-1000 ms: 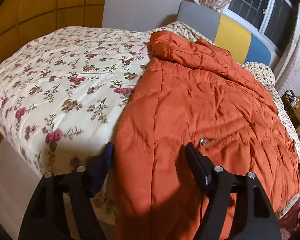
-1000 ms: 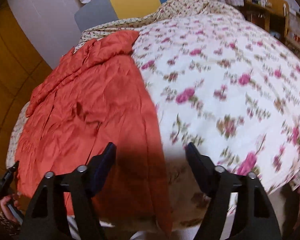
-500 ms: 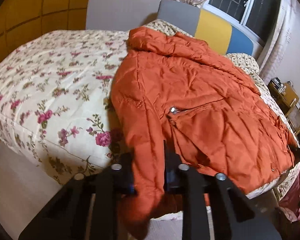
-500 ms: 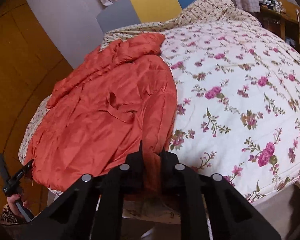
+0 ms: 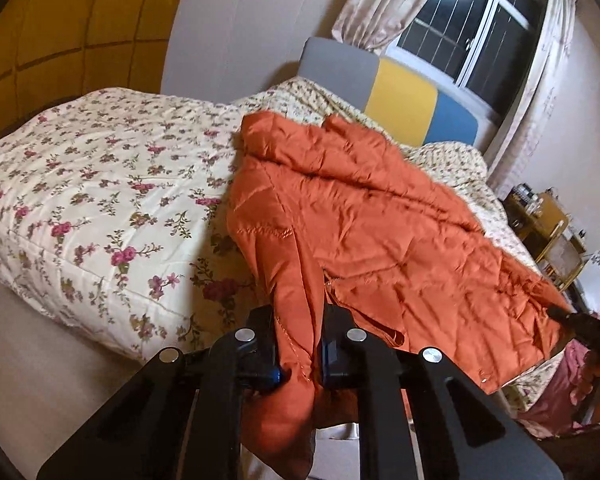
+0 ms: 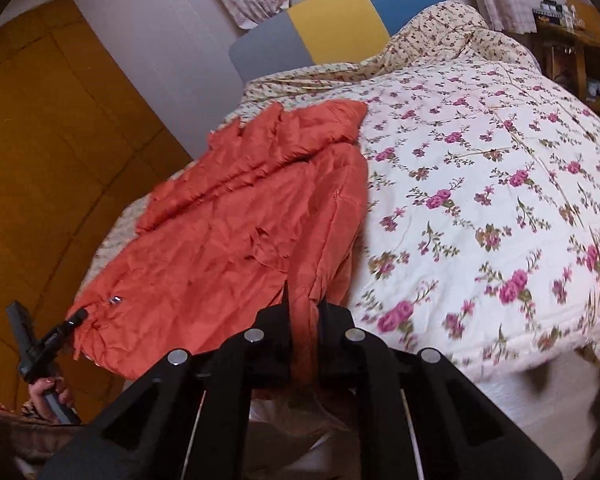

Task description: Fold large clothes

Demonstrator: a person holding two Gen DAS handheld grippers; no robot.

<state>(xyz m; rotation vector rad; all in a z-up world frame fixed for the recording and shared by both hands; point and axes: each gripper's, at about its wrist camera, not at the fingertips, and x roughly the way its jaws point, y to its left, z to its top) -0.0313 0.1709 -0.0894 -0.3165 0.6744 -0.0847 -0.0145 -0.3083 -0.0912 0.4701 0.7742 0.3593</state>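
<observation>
Where claws (image 5: pixel 298 344) (image 6: pixel 303 332) pinch: jacket (image 5: pixel 380 232) hem.

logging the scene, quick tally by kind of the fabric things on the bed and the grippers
Orange quilted puffer jacket: 1
Cream quilt with pink roses: 1
Black two-finger gripper, left and right: 2
Total: 4
</observation>
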